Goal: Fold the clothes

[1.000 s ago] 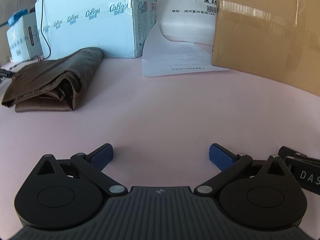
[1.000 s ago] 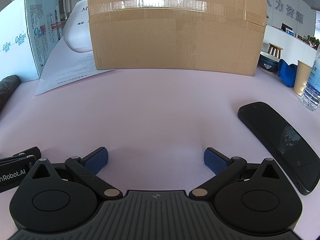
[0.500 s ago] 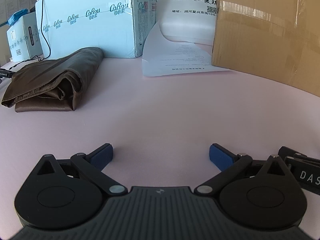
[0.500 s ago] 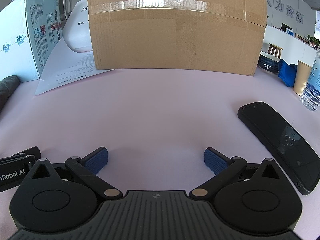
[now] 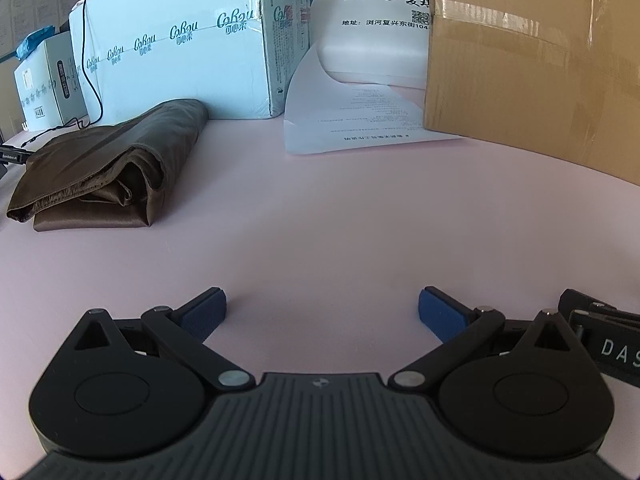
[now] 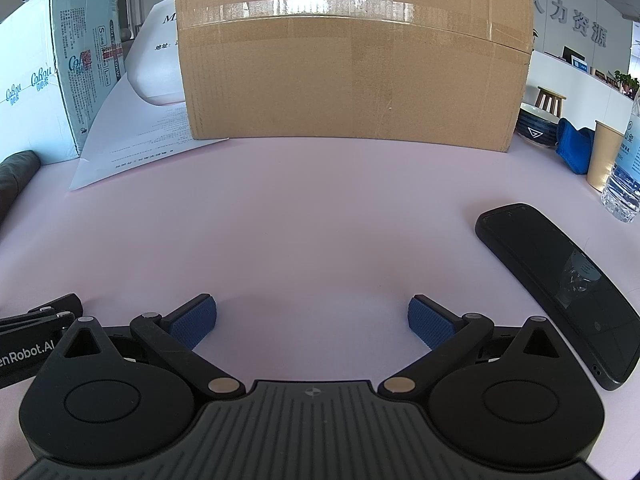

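A brown folded garment [image 5: 108,168] lies on the pink table [image 5: 340,220] at the far left, in front of a pale blue box; only its dark end [image 6: 14,172] shows at the left edge of the right wrist view. My left gripper [image 5: 322,306] rests low over the bare table, open, with nothing between its blue pads, well to the right of the garment. My right gripper [image 6: 312,314] is also open and empty, beside the left one. Each gripper's body shows at the edge of the other's view.
A pale blue carton [image 5: 180,48], a white bag [image 5: 376,28] on a paper sheet [image 5: 360,124] and a large cardboard box [image 6: 352,60] line the back. A black phone [image 6: 560,288] lies right of the right gripper; a paper cup [image 6: 604,156], water bottle [image 6: 624,176], blue cloth and bowl stand far right.
The left wrist view has shifted very slightly, so the garment sits a touch further right in it. The right gripper has not moved. Both stay open.
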Available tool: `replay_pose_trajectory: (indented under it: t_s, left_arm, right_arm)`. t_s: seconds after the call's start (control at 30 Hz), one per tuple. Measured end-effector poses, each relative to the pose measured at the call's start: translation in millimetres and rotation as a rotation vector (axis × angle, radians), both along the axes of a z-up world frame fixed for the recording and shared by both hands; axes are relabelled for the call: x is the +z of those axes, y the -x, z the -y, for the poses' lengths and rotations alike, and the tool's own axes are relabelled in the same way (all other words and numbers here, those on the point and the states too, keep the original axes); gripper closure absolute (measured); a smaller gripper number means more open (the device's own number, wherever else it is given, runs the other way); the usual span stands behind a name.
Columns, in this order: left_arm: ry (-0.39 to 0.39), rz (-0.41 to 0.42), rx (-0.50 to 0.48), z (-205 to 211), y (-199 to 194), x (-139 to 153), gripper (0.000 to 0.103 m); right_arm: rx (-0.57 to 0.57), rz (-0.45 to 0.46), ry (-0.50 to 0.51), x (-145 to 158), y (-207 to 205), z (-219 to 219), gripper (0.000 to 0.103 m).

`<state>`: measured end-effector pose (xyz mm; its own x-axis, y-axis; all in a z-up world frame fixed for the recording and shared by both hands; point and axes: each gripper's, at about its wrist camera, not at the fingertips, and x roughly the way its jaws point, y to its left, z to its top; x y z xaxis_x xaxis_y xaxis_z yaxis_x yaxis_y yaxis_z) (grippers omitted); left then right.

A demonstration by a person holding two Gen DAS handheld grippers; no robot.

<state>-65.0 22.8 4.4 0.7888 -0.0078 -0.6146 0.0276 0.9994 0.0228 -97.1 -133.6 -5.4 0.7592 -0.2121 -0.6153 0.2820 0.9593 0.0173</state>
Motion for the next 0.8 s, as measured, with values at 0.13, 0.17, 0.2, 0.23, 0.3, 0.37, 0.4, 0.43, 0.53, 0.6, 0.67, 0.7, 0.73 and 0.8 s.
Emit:
replay_pose_trajectory:
  t_s: [0.13, 0.17, 0.2, 0.23, 0.3, 0.37, 0.4, 0.43, 0.53, 0.6, 0.67, 0.7, 0.73, 0.8]
  left_arm:
    - [0.001, -0.001, 0.0, 0, -1, 0, 0.0]
    - [-0.008, 0.0, 0.001, 2, -1, 0, 0.0]
    - [-0.016, 0.002, 0.001, 3, -1, 0, 0.0]
    - [-0.019, 0.003, 0.001, 3, 0, 0, 0.0]
    - [-0.013, 0.002, 0.001, 2, 0, 1, 0.0]
    - [-0.003, -0.001, 0.001, 1, -1, 1, 0.0]
    - [-0.005, 0.0, 0.001, 1, 0, 1, 0.0]
    - [-0.007, 0.0, 0.001, 2, 0, 1, 0.0]
    - [-0.006, 0.0, 0.001, 1, 0, 0, 0.0]
    - [-0.004, 0.0, 0.001, 1, 0, 0, 0.0]
    - [-0.002, -0.001, 0.001, 1, 0, 0, 0.0]
    - [-0.001, -0.001, 0.001, 1, 0, 0, 0.0]
    - [0.0, -0.001, 0.001, 1, 0, 1, 0.0]
    - [0.006, -0.001, 0.001, 0, 0, 1, 0.0]
  right_arm:
    - [0.0, 0.0, -0.001, 0, -8, 13, 0.0]
    - [0.0, 0.0, 0.0, 0, -8, 12, 0.0]
    - [0.0, 0.0, 0.0, 0, -6, 9, 0.0]
    - [0.0, 0.0, -0.001, 0, -6, 8, 0.0]
    - [0.0, 0.0, 0.0, 1, -4, 5, 0.0]
    - [0.0, 0.0, -0.001, 1, -3, 4, 0.0]
    - [0.0, 0.0, 0.0, 1, -3, 3, 0.0]
    - [0.0, 0.0, 0.0, 1, -2, 2, 0.0]
    - [0.0, 0.0, -0.001, 1, -1, 0, 0.0]
    - [0.0, 0.0, 0.0, 1, -1, -1, 0.0]
    - [0.0, 0.0, -0.001, 1, -1, -3, 0.0]
    - [0.0, 0.0, 0.0, 1, 0, -4, 0.0]
    - [0.0, 0.0, 0.0, 1, -5, 3, 0.0]
    - [0.0, 0.0, 0.0, 0, -13, 15, 0.0]
